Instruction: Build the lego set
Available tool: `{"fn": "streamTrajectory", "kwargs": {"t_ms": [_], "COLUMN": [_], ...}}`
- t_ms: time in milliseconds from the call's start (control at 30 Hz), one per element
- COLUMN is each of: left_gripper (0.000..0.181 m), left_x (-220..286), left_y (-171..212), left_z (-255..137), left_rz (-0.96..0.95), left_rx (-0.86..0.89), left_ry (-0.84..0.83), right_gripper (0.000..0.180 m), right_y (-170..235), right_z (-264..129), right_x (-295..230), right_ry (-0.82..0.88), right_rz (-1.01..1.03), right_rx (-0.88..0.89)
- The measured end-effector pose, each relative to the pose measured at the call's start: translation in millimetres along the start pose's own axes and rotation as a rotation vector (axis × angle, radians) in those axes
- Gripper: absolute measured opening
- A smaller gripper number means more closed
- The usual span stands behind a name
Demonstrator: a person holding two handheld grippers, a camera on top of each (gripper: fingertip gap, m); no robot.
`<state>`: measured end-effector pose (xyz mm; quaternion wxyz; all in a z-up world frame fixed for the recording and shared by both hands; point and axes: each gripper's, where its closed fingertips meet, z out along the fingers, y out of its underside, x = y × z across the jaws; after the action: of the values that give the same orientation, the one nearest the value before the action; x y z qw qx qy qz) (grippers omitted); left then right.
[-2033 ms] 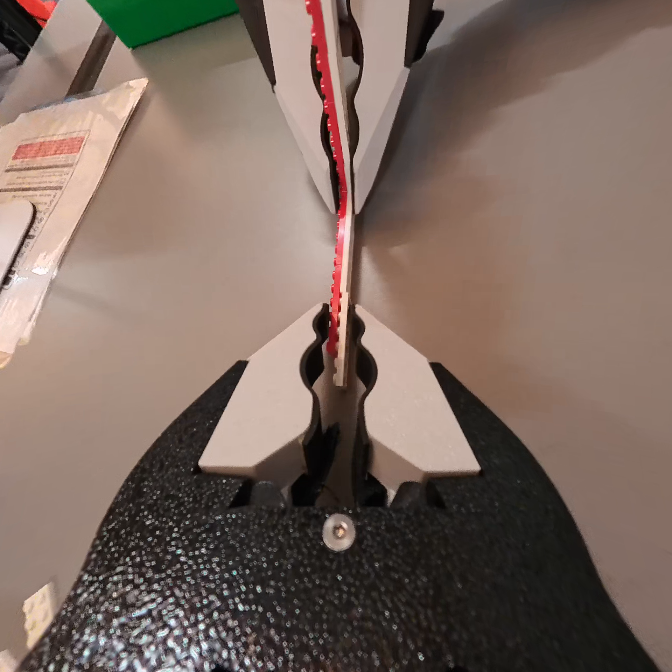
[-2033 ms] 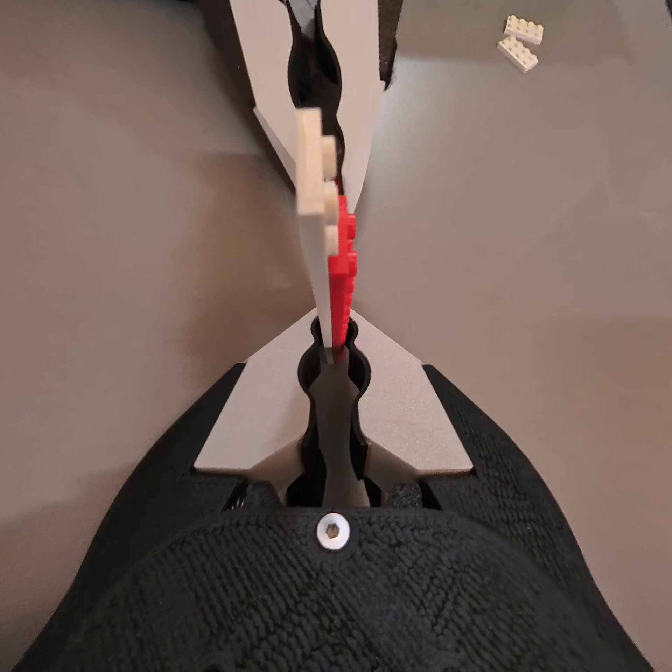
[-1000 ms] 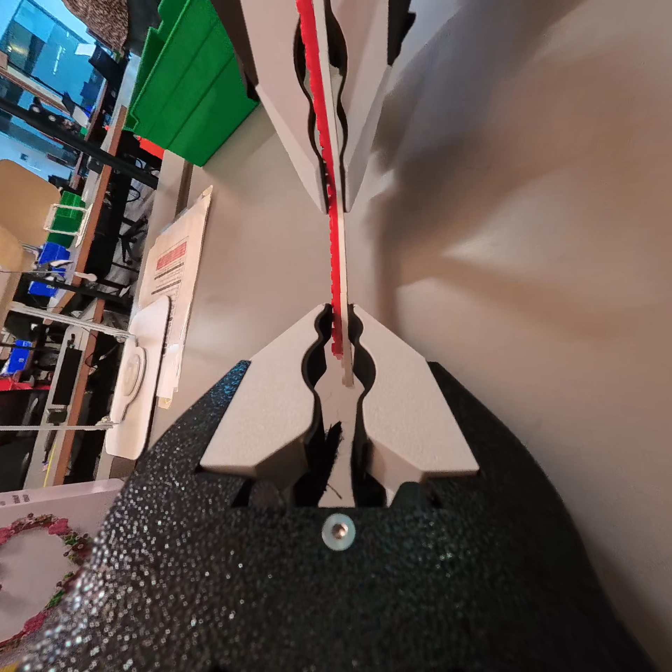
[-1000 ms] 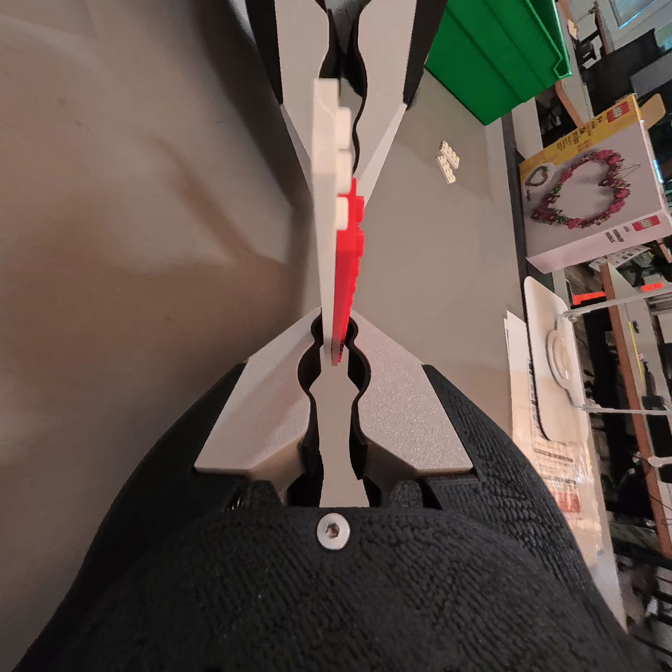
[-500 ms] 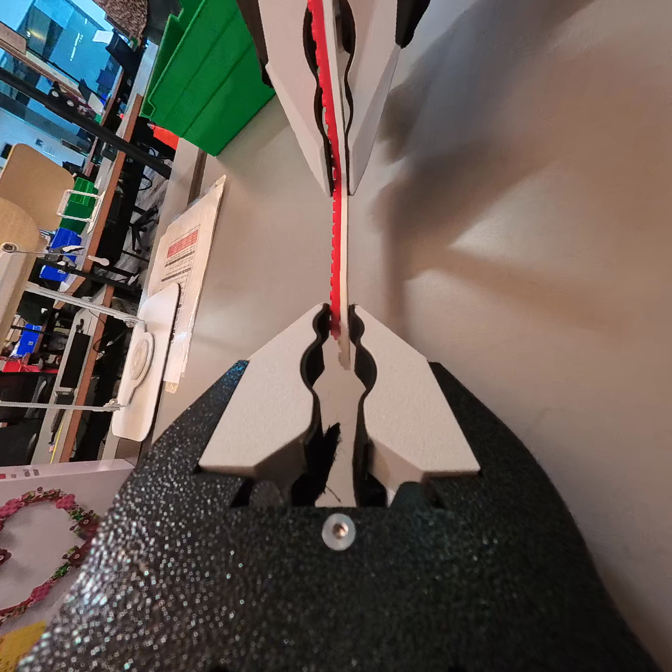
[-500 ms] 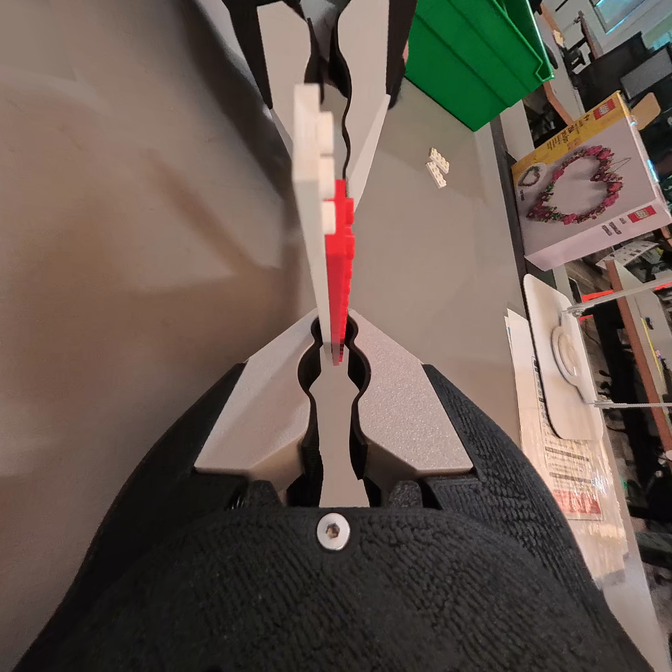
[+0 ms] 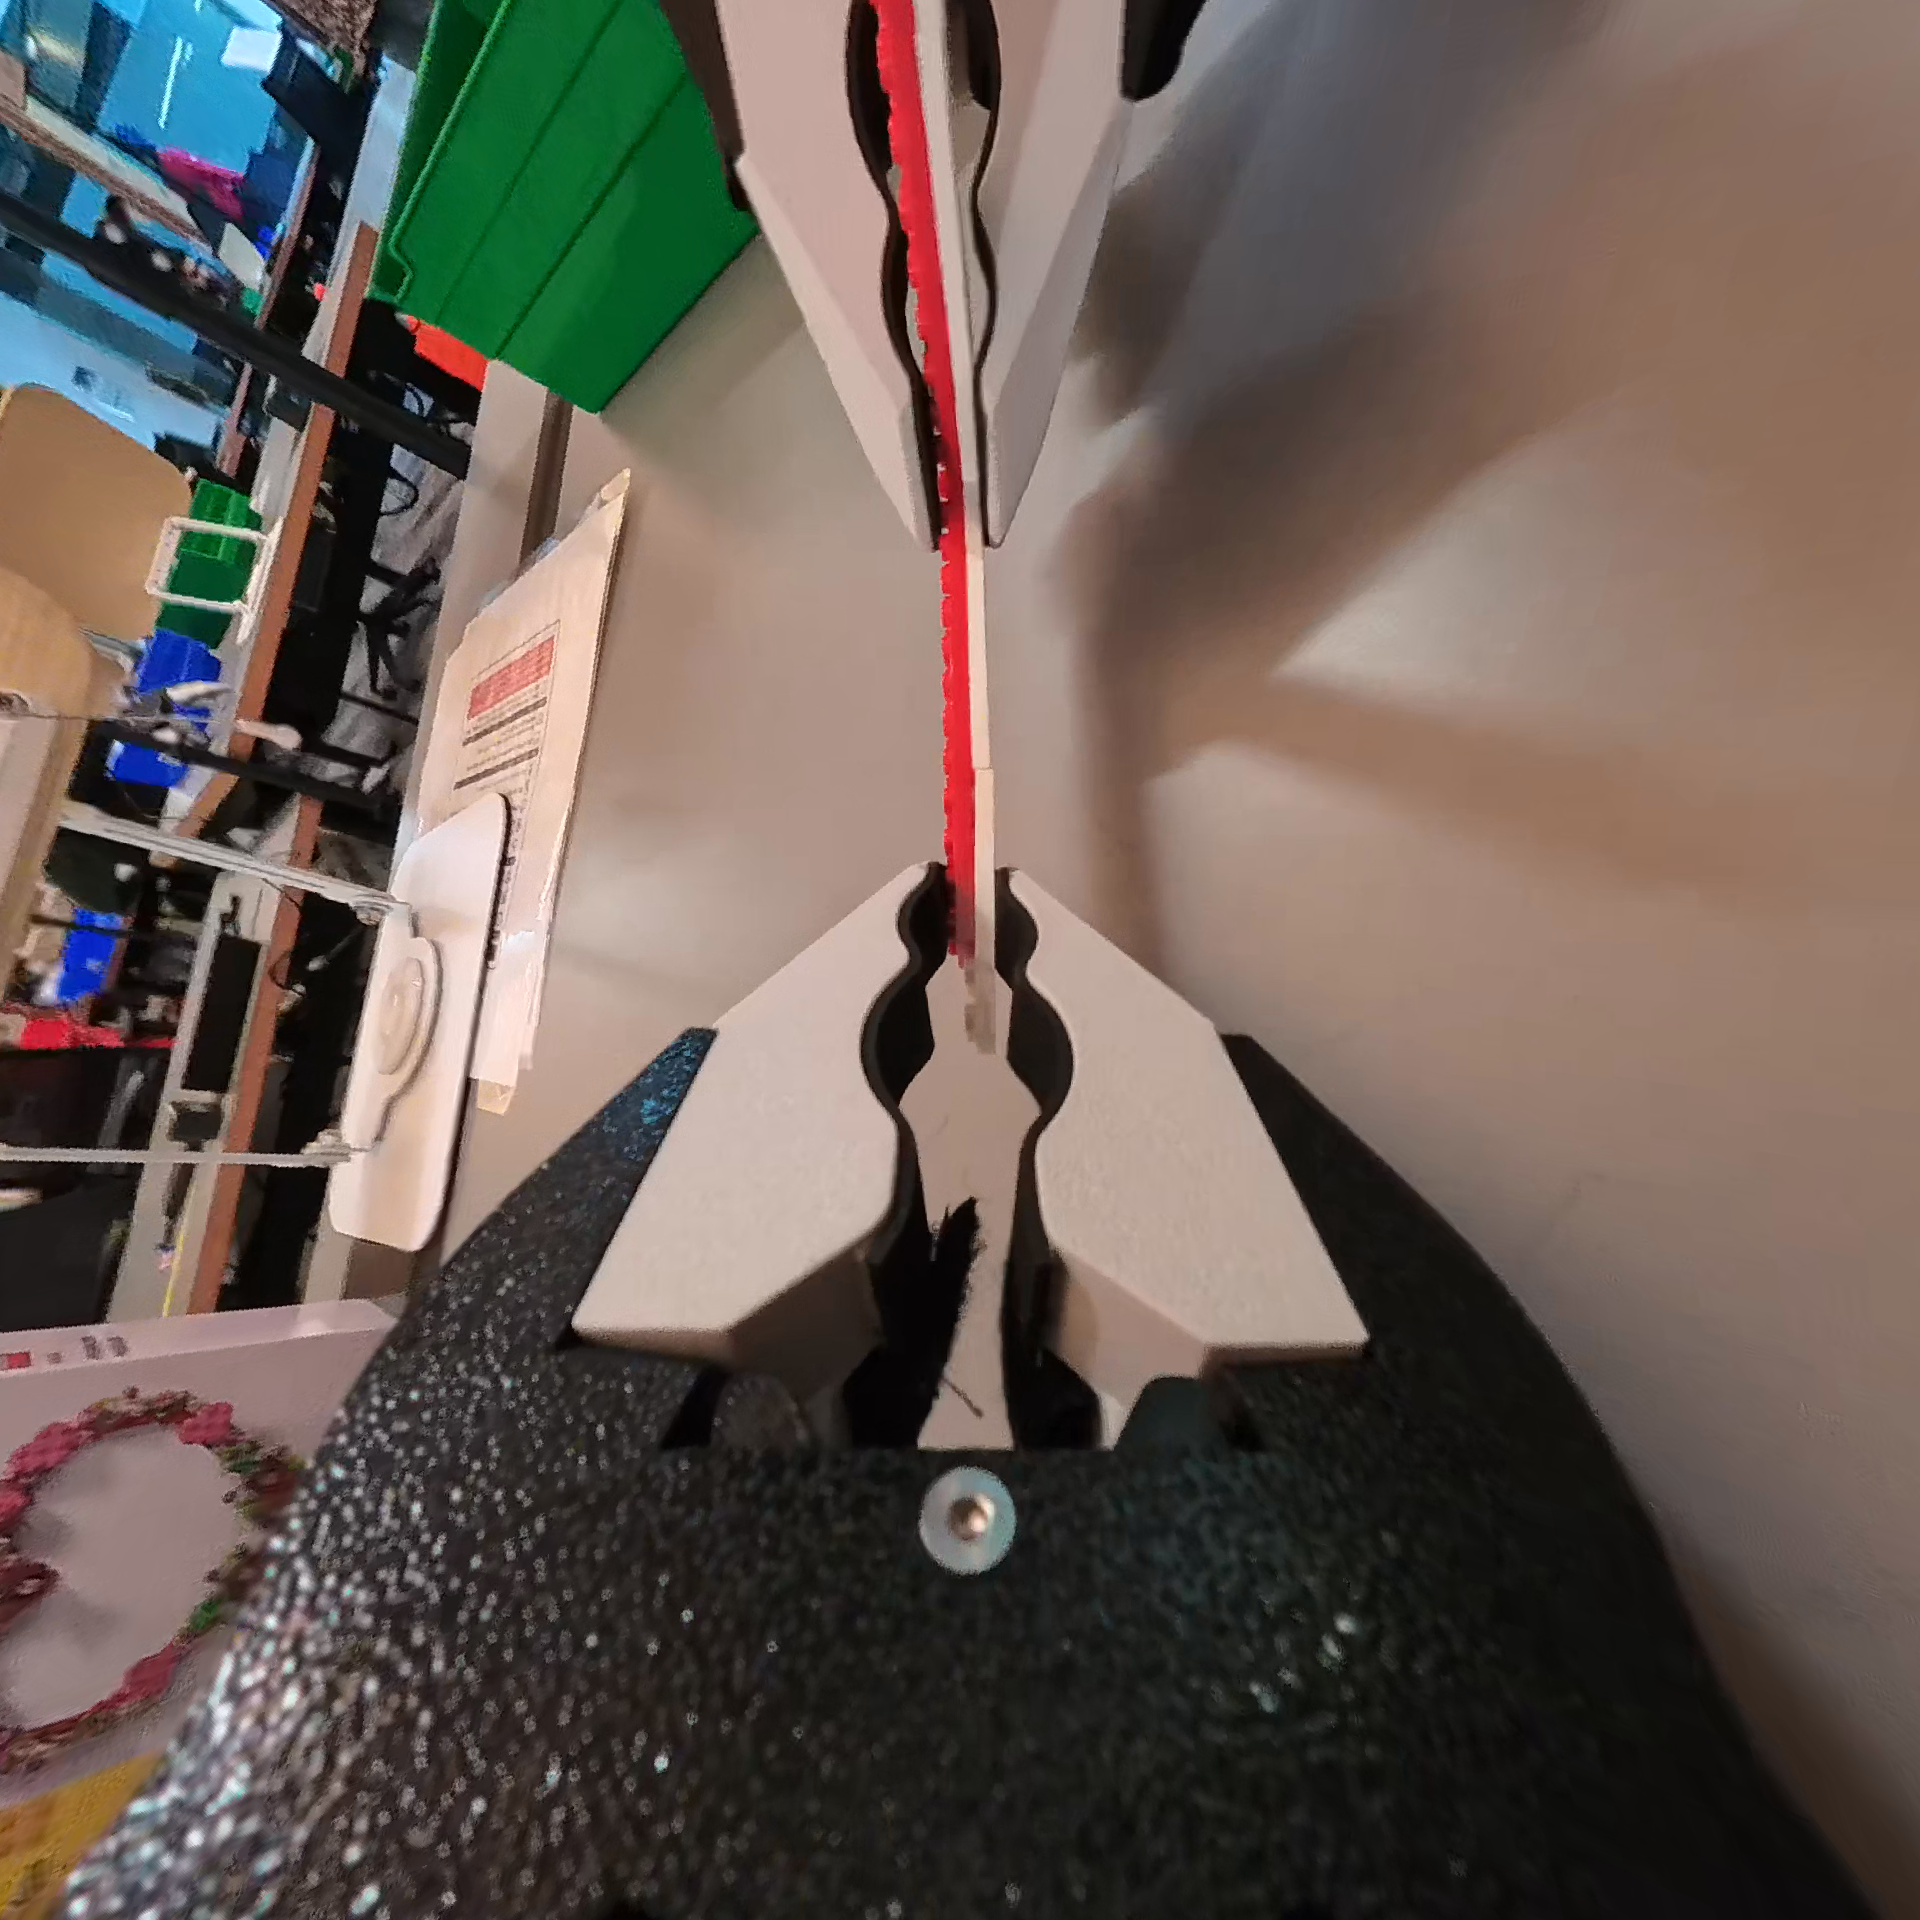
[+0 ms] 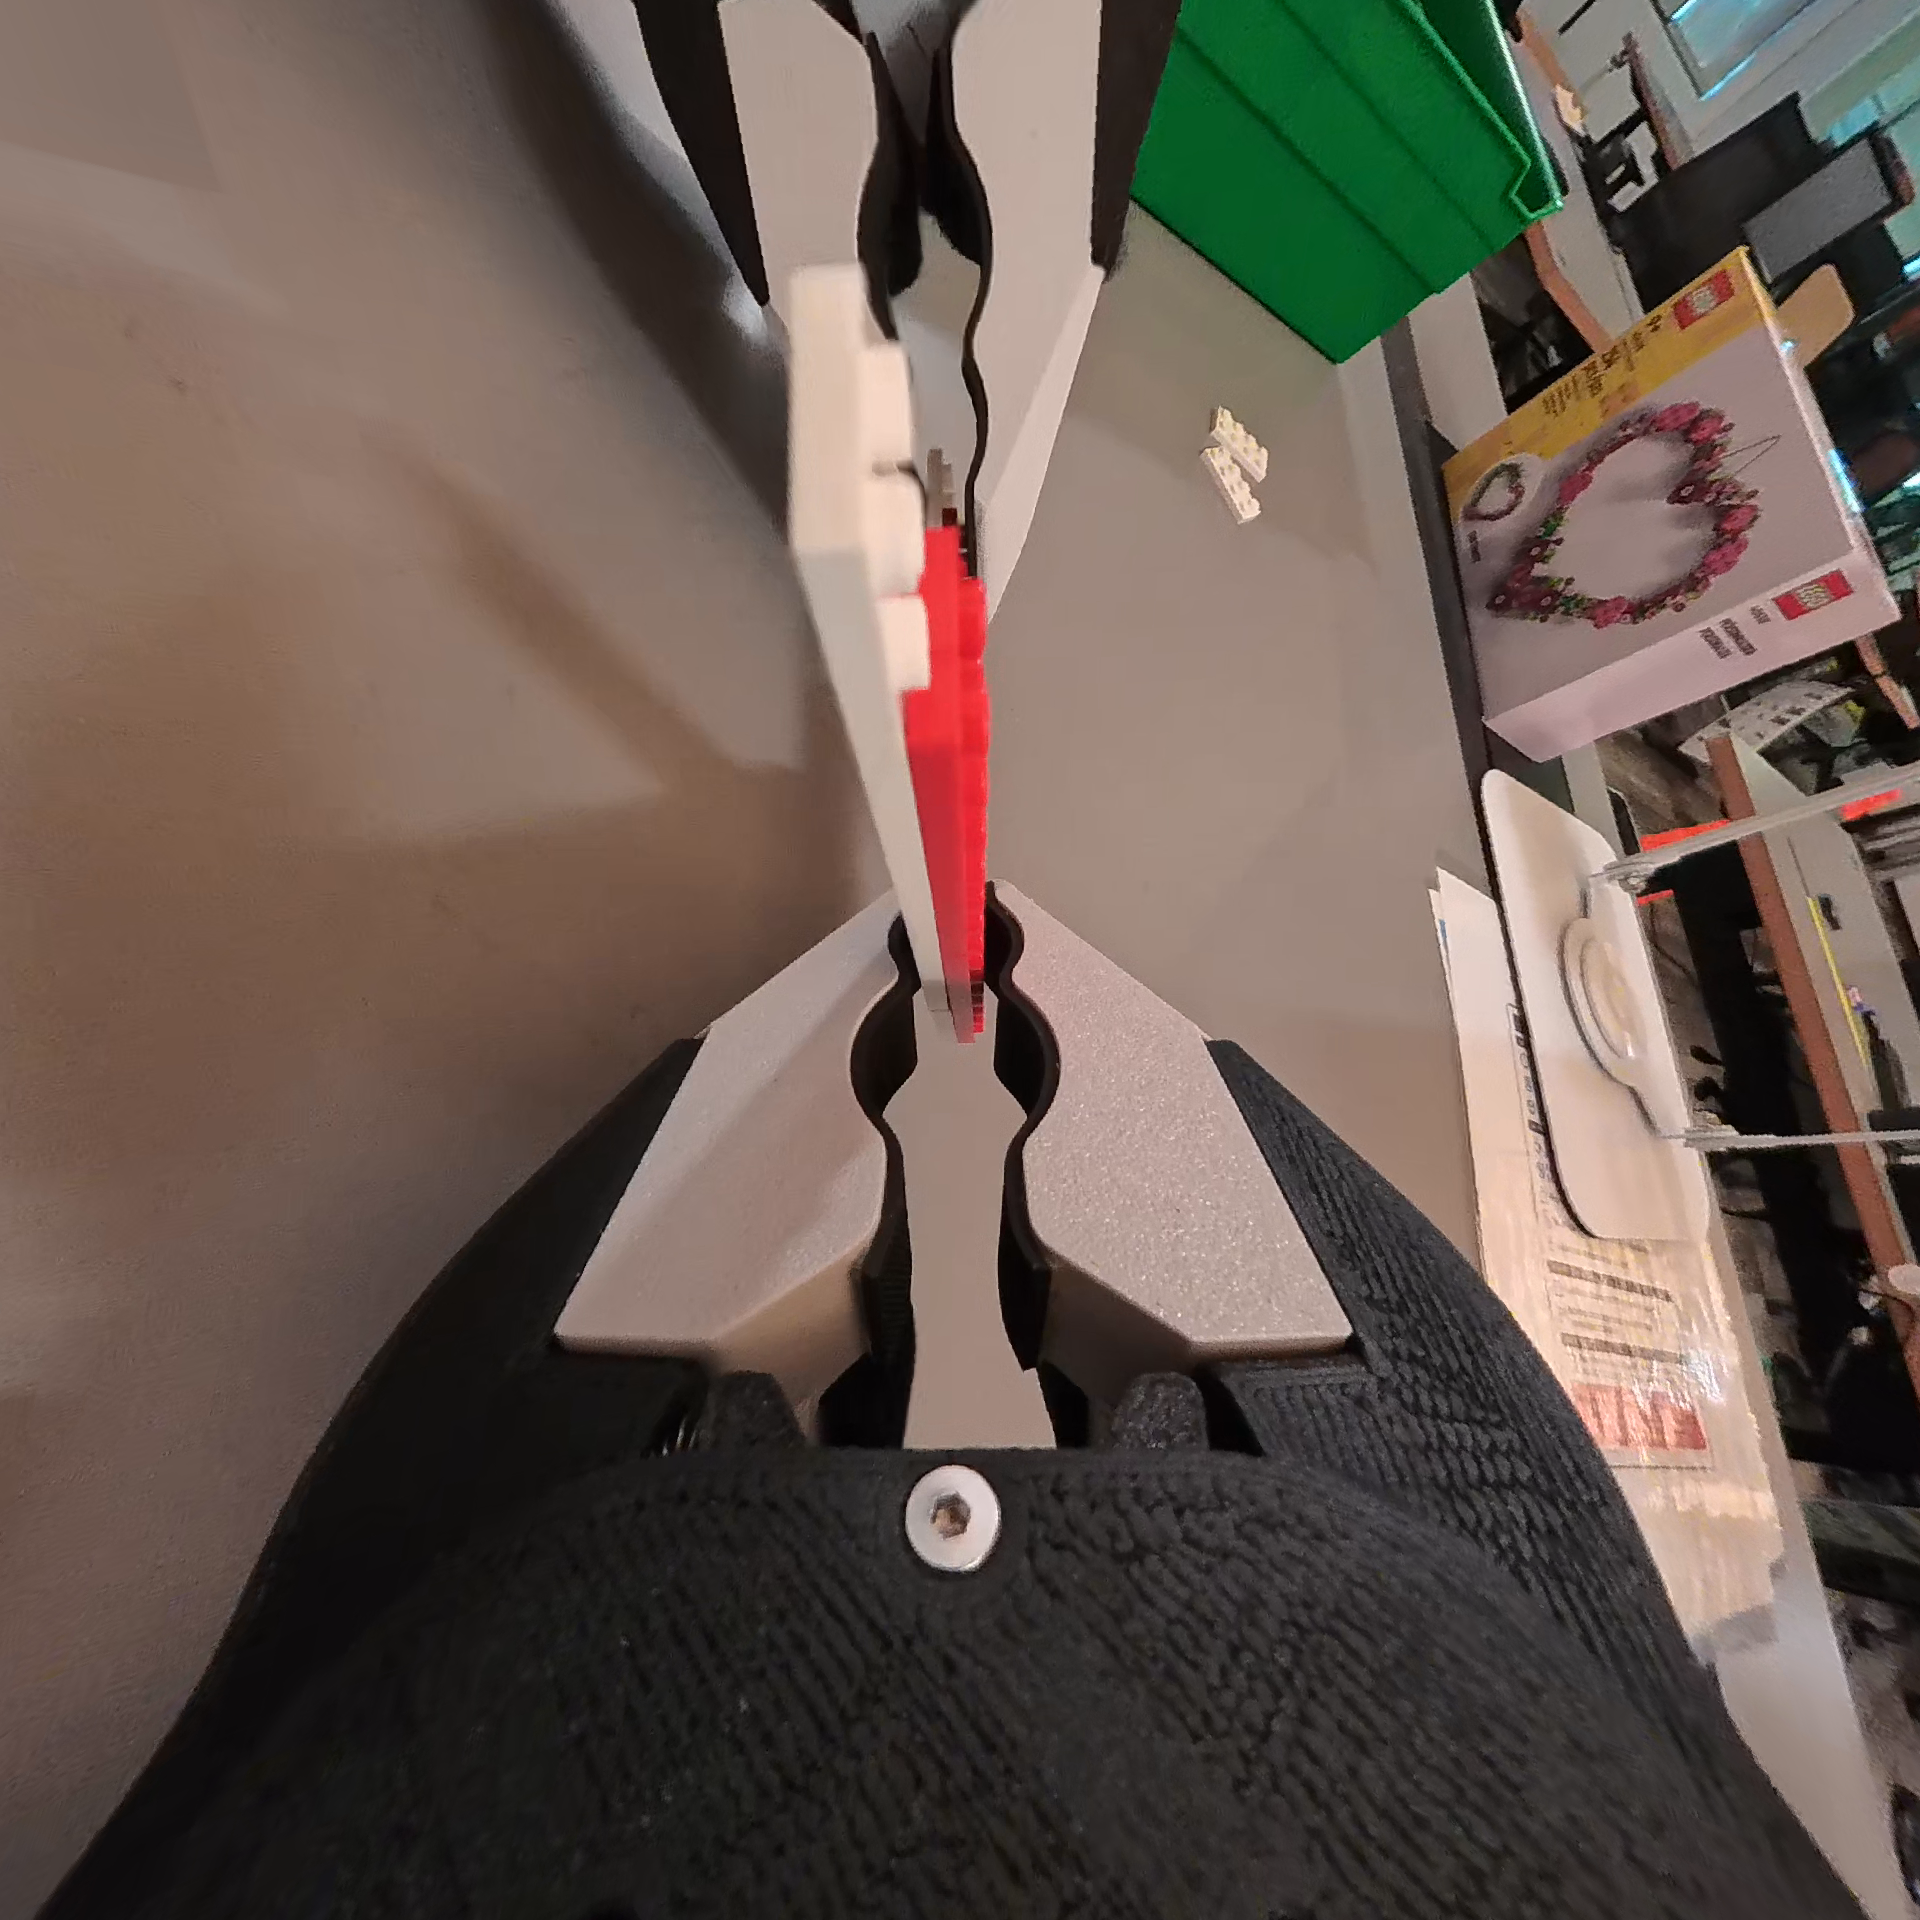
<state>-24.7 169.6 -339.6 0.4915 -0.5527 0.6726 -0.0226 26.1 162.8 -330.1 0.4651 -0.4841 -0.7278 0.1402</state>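
Note:
A flat lego assembly of a red plate (image 7: 954, 665) on a white plate (image 7: 977, 686) is held edge-on in the air between both grippers, above the grey table (image 7: 1507, 935). My left gripper (image 7: 968, 878) is shut on its near end. My right gripper (image 7: 961, 535) faces it from the top of the view, shut on the far end. In the right wrist view my right gripper (image 8: 948, 909) clamps the red plate (image 8: 951, 748) and white plate (image 8: 842, 499). The left gripper (image 8: 951, 499) grips the far end there, partly hidden by the white plate.
Two small white bricks (image 8: 1236, 462) lie on the table (image 8: 312, 727). A green bin (image 8: 1320, 156) stands at the table's back edge, also in the left wrist view (image 7: 551, 208). A lego box (image 8: 1662, 520), a printed sheet in plastic (image 7: 509, 727) and a white pad (image 8: 1579, 997) lie along the edge.
Both grippers have rolled and tilted together with the assembly, so the table edge, bin and box have come into view. Both stay shut on the assembly.

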Motion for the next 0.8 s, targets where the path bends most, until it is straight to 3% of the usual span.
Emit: {"fn": "streamTrajectory", "kwargs": {"t_ms": [233,800], "left_gripper": [0.012,0.006], "left_x": [-6.8,-5.4], "left_y": [-0.1,-0.7], "left_z": [3.7,2.9], "left_rz": [0.025,0.006], "left_rx": [0.0,-0.021], "left_ry": [-0.105,-0.062], "right_gripper": [0.006,0.006], "right_y": [-1.3,-4.2], "right_z": [-0.5,-0.6], "right_x": [0.6,4.9], "right_ry": [0.009,0.028], "right_rz": [0.004,-0.008], "right_rx": [0.001,0.011]}}
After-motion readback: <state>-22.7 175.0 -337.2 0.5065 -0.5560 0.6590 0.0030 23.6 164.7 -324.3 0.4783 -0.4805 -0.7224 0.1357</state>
